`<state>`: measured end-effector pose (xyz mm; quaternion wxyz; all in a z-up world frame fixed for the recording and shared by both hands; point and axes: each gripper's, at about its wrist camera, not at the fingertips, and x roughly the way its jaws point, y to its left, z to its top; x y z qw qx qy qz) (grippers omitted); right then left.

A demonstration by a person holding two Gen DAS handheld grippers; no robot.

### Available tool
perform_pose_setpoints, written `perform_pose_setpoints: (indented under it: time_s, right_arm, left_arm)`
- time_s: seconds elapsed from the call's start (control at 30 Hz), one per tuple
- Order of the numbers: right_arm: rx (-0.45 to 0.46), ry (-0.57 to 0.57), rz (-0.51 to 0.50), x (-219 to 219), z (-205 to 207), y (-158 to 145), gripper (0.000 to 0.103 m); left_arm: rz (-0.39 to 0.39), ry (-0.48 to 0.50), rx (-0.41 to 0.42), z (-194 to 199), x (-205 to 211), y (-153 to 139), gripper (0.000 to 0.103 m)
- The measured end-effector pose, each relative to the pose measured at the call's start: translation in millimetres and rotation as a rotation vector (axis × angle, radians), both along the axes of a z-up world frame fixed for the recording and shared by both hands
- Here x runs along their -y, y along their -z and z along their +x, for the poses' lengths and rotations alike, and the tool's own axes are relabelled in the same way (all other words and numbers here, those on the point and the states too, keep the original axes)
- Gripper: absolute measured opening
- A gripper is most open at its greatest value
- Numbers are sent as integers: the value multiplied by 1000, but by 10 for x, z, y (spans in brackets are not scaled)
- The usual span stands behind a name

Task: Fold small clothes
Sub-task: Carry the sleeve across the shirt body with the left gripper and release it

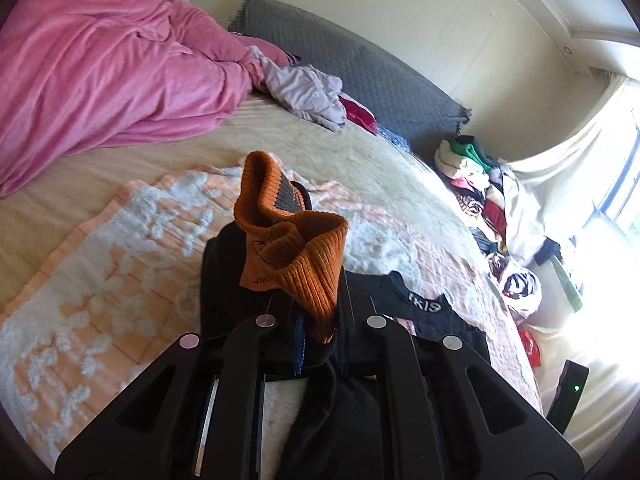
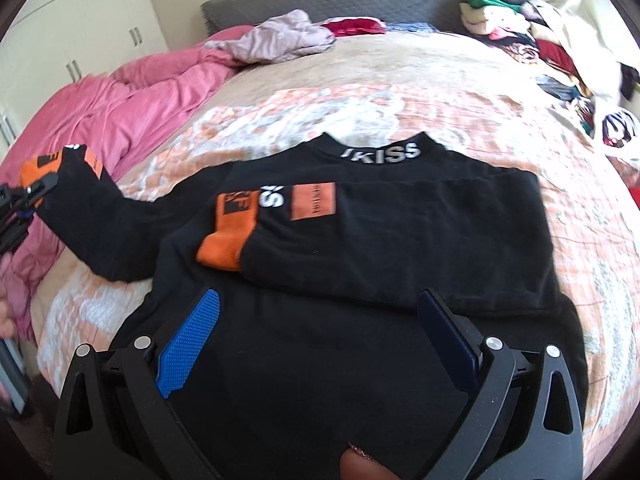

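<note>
A black sweater (image 2: 360, 320) with orange cuffs and a white "KISS" collar lies flat on an orange-and-white flowered blanket (image 2: 380, 108) on the bed. One sleeve is folded across the chest, its orange cuff (image 2: 224, 240) near the middle. My left gripper (image 1: 316, 336) is shut on the other sleeve's orange ribbed cuff (image 1: 296, 252) and holds it raised; it shows at the left edge of the right wrist view (image 2: 36, 192). My right gripper (image 2: 320, 328) is open and empty, hovering over the sweater's lower body.
A pink duvet (image 1: 88, 72) is heaped at the left of the bed. A lilac garment (image 1: 308, 92) and a red one lie by the grey headboard cushion (image 1: 360, 68). A pile of mixed clothes (image 1: 480, 188) sits at the right, near the curtain. White wardrobes (image 2: 80, 20) stand behind.
</note>
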<state>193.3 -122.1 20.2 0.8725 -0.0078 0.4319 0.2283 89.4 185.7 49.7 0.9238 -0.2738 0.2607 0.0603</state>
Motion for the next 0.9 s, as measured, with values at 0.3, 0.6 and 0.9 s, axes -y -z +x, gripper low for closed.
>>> perform_pose_setpoints:
  time_s: [0.3, 0.6, 0.9]
  right_arm:
    - [16, 136, 89, 582, 189, -126, 99]
    - [7, 205, 150, 876, 277, -172, 99]
    - [-33, 151, 147, 655, 235, -65, 99]
  left_arm:
    - [1, 168, -80, 357, 574, 237, 6]
    - [-10, 264, -153, 482, 877, 416, 7]
    - [-5, 325, -157, 398, 989, 314, 25]
